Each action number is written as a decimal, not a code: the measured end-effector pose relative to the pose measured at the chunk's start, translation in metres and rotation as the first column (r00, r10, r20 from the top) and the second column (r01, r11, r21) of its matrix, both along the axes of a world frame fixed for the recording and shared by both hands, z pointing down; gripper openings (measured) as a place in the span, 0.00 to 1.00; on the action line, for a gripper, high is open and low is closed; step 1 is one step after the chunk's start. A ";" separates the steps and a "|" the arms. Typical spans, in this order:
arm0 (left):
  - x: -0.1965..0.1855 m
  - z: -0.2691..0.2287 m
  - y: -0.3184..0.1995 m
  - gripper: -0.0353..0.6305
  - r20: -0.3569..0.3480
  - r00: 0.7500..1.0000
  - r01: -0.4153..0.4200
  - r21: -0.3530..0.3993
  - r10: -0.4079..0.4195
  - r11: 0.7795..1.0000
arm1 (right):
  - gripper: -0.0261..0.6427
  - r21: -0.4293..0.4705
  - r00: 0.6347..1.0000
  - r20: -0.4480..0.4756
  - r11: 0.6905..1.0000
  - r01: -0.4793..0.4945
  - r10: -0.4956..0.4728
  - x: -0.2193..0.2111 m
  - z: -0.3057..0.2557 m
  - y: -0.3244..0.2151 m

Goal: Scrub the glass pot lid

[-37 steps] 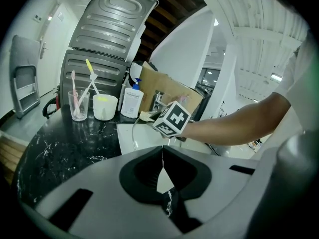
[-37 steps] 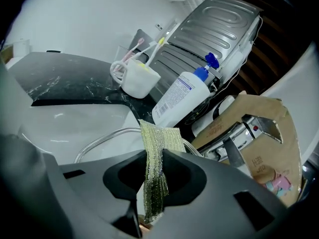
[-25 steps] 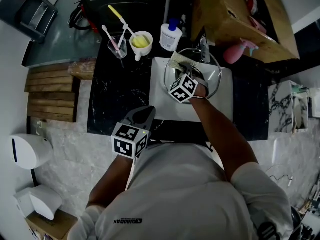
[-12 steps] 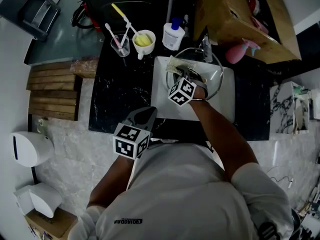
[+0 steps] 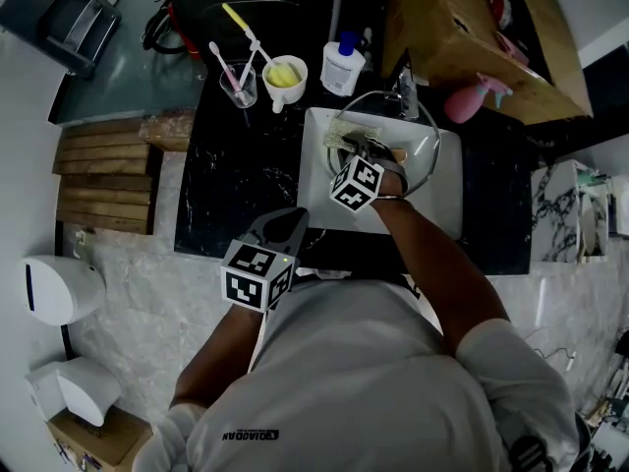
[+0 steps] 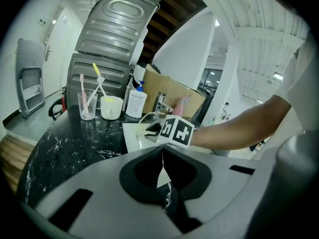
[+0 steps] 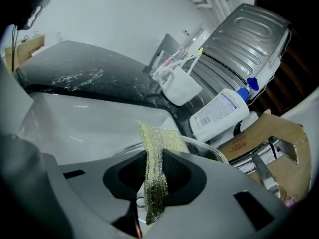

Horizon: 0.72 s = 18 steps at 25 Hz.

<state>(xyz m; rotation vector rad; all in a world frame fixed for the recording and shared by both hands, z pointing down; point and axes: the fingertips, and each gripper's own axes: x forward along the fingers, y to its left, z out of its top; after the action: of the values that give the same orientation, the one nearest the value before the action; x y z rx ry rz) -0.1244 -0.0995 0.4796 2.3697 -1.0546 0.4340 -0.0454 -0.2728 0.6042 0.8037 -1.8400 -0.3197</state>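
In the black marbled bench [image 5: 236, 190] a white rectangular sink [image 5: 319, 203] is set, and the round glass pot lid [image 5: 421, 150] is seen there just beneath the right hand-held gripper [image 5: 356, 146]; it is judged stiff, slippery and breakable, best steadied at its metal rim. A limp yellow-green mesh scrubbing cloth [image 7: 154, 183] is pinched in those jaws, the left hand-held gripper [image 6: 162, 173] is closed on nothing, and a chrome tap [image 5: 402, 91] is met just beyond.

Head view looks steeply down on the sink [image 5: 324, 205]; both gripper views skim low across it toward the soap bottle [image 6: 135, 102].
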 end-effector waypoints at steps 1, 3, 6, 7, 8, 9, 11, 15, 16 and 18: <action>0.000 0.000 0.001 0.08 0.000 1.000 0.000 0.000 0.000 1.000 | 0.19 -0.004 1.000 -0.001 1.000 0.005 -0.005 -0.001 0.001 0.002; 0.000 0.001 0.002 0.08 0.001 1.000 0.000 0.000 0.000 1.000 | 0.19 -0.011 1.000 -0.003 1.000 0.015 -0.015 -0.002 0.004 0.006; 0.001 0.001 0.004 0.08 0.003 1.000 -0.002 -0.001 0.002 1.000 | 0.19 -0.021 1.000 -0.004 0.999 0.029 -0.029 -0.005 0.007 0.011; 0.002 0.001 0.004 0.08 0.004 1.000 -0.003 -0.002 0.003 1.000 | 0.19 -0.026 0.999 -0.004 0.999 0.034 -0.034 -0.006 0.008 0.014; 0.002 0.002 0.005 0.08 0.004 1.000 -0.004 -0.003 0.004 1.000 | 0.19 -0.032 0.999 -0.003 0.999 0.038 -0.039 -0.007 0.010 0.016; 0.003 0.002 0.006 0.08 0.005 1.000 -0.005 -0.004 0.005 1.000 | 0.19 -0.037 0.999 -0.003 0.998 0.043 -0.043 -0.007 0.011 0.019; 0.003 0.002 0.007 0.08 0.006 1.000 -0.006 -0.004 0.007 1.000 | 0.19 -0.048 0.999 0.002 0.998 0.051 -0.051 -0.008 0.014 0.023; 0.002 0.001 0.008 0.08 0.008 1.000 -0.009 -0.002 0.010 1.000 | 0.19 -0.062 0.998 0.007 0.997 0.055 -0.055 -0.009 0.017 0.028; 0.002 0.000 0.009 0.08 0.009 1.000 -0.011 -0.003 0.011 1.000 | 0.19 -0.065 0.998 0.006 0.996 0.057 -0.056 -0.009 0.018 0.030; 0.001 -0.001 0.009 0.08 0.008 1.000 -0.009 0.000 0.009 1.000 | 0.19 -0.071 0.998 0.004 0.996 0.061 -0.061 -0.009 0.019 0.033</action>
<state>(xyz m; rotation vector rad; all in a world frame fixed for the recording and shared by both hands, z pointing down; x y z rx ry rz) -0.1232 -0.0902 0.4790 2.3751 -1.0480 0.4472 -0.0547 -0.2398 0.6234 0.7001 -1.8698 -0.2910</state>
